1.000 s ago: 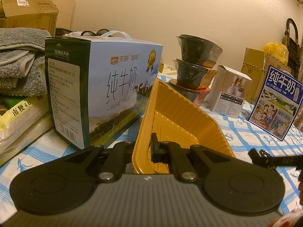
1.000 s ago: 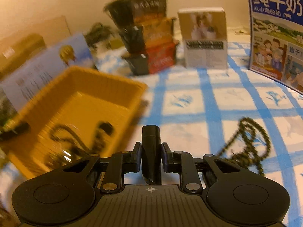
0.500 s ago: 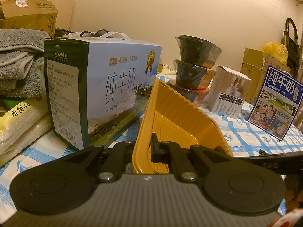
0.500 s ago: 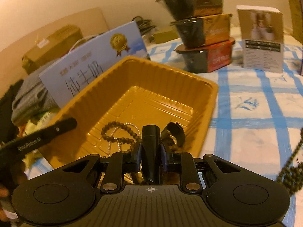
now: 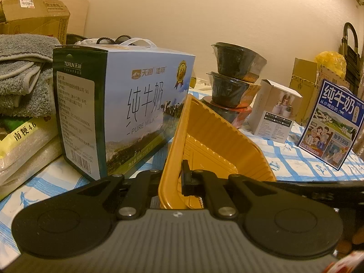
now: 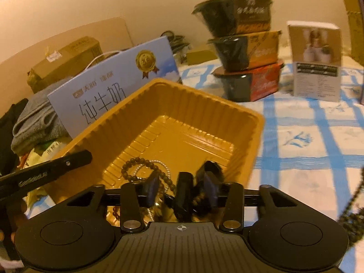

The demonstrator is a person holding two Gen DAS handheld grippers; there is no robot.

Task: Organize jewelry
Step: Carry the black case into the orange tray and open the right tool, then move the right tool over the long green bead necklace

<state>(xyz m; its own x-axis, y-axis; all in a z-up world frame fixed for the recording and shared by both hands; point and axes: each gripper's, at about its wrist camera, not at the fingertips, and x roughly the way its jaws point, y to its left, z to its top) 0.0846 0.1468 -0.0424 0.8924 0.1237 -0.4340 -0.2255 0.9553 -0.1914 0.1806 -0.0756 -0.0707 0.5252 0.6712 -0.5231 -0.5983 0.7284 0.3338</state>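
Note:
The orange ribbed tray [image 5: 218, 141] is tipped up on the blue-checked cloth, and my left gripper [image 5: 179, 178] is shut on its near rim. In the right wrist view the tray [image 6: 182, 104] holds a brown bead bracelet [image 6: 133, 167] and a pale fine chain [image 6: 160, 164]. My right gripper [image 6: 182, 187] hangs over the tray's near end, its jaws opening. A dark bracelet [image 6: 183, 193] sits between the pads, which no longer press on it. Another dark bead string [image 6: 355, 207] lies on the cloth at the far right.
A blue milk carton [image 5: 136, 111] stands just behind the tray on the left, with folded grey towels [image 5: 22, 75] beyond it. Stacked black bowls [image 6: 245, 52], a small white box [image 6: 315, 61] and a second milk box [image 5: 334, 122] stand further back.
My right gripper swung left from above the cloth to above the tray, and its jaws have parted around the dark bracelet. The left gripper and the tray have kept still.

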